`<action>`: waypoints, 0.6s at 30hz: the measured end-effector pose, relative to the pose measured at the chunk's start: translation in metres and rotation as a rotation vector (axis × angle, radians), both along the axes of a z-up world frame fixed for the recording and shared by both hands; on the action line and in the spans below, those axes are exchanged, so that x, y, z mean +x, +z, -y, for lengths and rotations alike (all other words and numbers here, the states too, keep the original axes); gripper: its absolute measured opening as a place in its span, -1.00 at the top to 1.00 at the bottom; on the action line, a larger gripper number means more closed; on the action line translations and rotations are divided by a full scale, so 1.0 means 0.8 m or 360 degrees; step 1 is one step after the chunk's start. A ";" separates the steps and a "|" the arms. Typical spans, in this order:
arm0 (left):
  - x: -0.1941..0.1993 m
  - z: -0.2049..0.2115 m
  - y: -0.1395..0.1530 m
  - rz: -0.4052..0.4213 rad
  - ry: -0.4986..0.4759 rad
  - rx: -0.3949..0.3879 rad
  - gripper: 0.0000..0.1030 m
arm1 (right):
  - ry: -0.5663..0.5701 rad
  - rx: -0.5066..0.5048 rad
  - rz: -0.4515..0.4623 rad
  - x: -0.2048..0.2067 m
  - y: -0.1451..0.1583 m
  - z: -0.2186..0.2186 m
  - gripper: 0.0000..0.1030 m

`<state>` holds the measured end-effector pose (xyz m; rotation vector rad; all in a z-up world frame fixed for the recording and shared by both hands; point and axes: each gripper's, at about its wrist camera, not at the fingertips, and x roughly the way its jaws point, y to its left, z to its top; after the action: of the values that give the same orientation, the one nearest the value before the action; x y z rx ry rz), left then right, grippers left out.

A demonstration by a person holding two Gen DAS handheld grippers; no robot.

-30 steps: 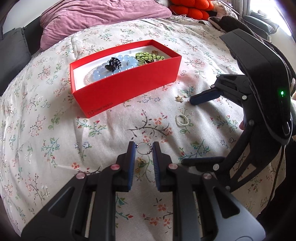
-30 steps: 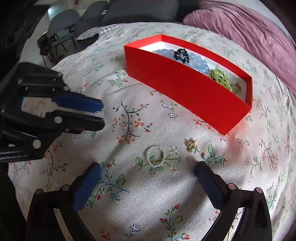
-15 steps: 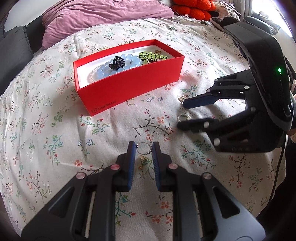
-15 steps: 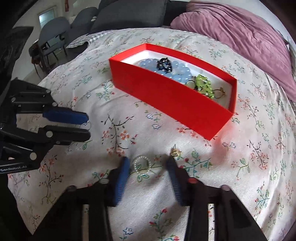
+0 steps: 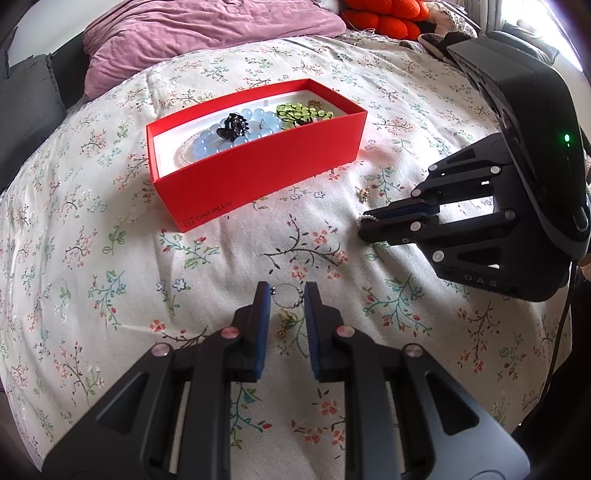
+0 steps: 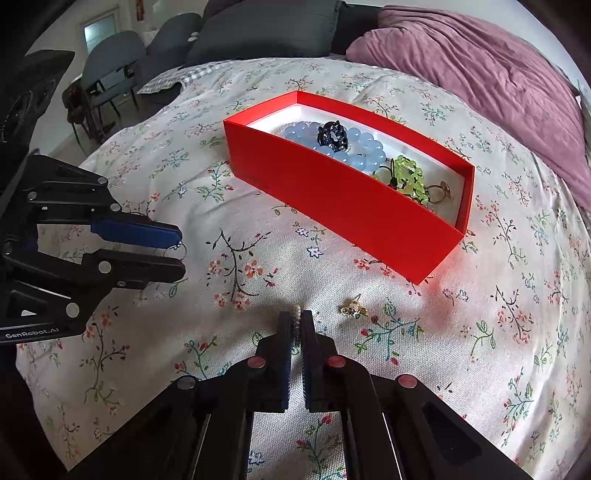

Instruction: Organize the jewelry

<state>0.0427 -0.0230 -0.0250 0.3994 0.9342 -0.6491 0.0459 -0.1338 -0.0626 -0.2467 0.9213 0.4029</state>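
Note:
A thin wire hoop with small beads is pinched between the tips of my left gripper, just above the floral bedspread. My right gripper is shut on a small pearl ring, whose pearls peek out at the fingertips. A gold earring lies loose on the spread just right of those tips. Behind stands the open red box, holding a blue bead bracelet, a black beaded piece, green beads and a gold ring. The right wrist view has the left gripper at its left.
A crumpled purple duvet lies beyond the box. Orange cushions sit at the head of the bed. Grey pillows and chairs stand past the bed's far edge. The floral bedspread slopes away on all sides.
My right gripper's wide-open jaws came down around the pearl ring and closed on it. The left gripper kept still, holding the hoop.

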 end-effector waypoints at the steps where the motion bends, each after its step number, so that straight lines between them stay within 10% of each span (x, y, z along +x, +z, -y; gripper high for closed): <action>1: 0.000 -0.001 0.000 0.0002 0.0002 -0.0001 0.61 | -0.0001 0.0000 0.0002 -0.001 0.000 0.001 0.92; 18: -0.003 0.002 0.004 0.0019 -0.0006 -0.0002 0.61 | -0.0037 0.0040 0.0109 -0.015 0.033 0.005 0.93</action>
<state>0.0402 -0.0244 -0.0217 0.4038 0.9220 -0.6503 0.0342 -0.1377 -0.0358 -0.2251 0.8505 0.3819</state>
